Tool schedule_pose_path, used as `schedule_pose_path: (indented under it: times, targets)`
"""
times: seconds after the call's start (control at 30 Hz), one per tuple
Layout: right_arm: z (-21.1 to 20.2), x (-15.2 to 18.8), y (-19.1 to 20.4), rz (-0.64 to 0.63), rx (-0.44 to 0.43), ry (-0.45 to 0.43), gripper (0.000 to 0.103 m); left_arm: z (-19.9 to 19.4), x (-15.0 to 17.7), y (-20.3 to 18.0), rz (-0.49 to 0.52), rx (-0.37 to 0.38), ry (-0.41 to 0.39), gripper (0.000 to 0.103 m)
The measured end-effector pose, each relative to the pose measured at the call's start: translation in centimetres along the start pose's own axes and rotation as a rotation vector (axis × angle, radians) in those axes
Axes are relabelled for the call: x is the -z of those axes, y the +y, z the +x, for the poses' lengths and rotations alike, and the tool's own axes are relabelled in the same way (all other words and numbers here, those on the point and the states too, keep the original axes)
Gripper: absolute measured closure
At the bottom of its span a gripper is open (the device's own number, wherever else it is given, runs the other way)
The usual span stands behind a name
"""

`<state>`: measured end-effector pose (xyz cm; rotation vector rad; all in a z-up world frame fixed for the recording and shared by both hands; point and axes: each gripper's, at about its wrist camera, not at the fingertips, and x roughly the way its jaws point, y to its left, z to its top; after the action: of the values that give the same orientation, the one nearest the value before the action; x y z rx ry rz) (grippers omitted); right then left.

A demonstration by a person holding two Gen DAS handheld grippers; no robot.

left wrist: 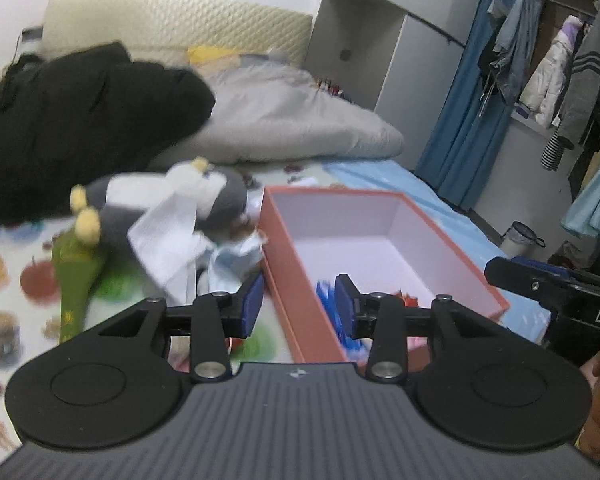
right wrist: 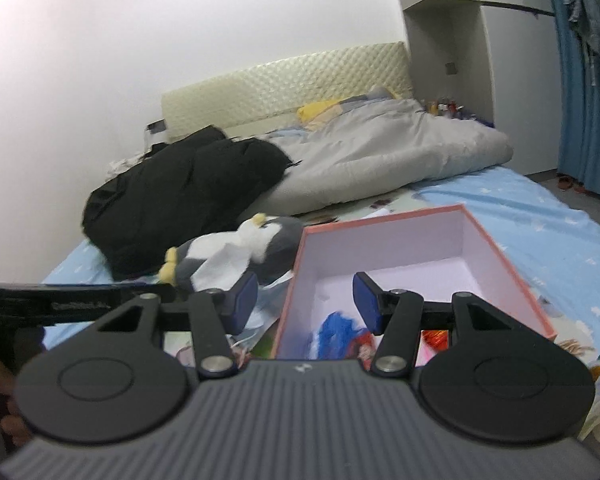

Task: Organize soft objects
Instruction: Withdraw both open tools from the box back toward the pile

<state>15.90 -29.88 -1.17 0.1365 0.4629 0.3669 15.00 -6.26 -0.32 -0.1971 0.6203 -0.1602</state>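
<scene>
Two handheld grippers hover over a bed beside a box [left wrist: 380,236]. The left gripper [left wrist: 299,304] has its jaws partly apart and empty, straddling the box's left wall. The right gripper [right wrist: 305,300] is likewise parted and empty. The penguin [left wrist: 172,200] lies left of the box under a white cloth [left wrist: 168,240], long axis running left to right. It looks nearer the left gripper.
</scene>
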Motion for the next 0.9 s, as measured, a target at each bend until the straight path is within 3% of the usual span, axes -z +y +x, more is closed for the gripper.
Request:
schedule_pose_path:
  times: [0.43,0.53,0.9]
  targets:
    - [0.5,5.2,3.0,0.062,-0.025,0.145,0.047,-3.0,4.2,2.8,-0.072,-0.07,0.05,0.058]
    - [0.1,5.9,3.7,0.063,-0.033,0.158,0.047,-3.7,4.5,3.2,-0.085,-0.081,0.05,0.051]
    - [-1.3,7.1,5.0,0.025,-0.021,0.182,0.047,-5.9,6.9,3.6,-0.096,-0.112,0.064,0.048]
